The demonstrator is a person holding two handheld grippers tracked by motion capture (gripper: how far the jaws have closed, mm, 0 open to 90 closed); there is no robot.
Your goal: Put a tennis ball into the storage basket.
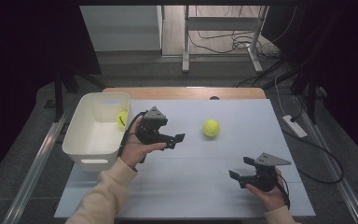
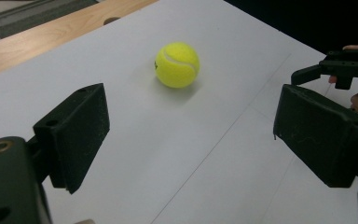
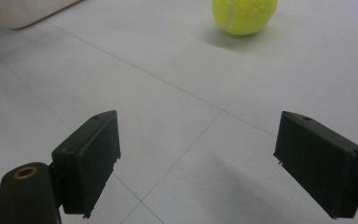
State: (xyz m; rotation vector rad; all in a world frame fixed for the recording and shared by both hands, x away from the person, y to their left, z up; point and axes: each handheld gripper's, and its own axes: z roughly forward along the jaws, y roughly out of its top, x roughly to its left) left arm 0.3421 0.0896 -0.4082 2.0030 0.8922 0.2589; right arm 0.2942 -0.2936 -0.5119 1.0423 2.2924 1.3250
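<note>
Left gripper jaws wide, empty, facing tennis ball mid-table: light, springy, felted; likely rolls; grip across middle.

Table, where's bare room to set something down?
Free: the near strip of the table between the two forearms, and the far right corner beyond the tennis ball. Crowded: the left edge, where the left claw sits beside the white bin.

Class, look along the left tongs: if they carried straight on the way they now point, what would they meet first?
Most likely the tennis ball on the white table. In the left gripper view it lies ahead between the open left tongs, a little left of centre, with bare table before it. Depth is hard to judge.
</note>
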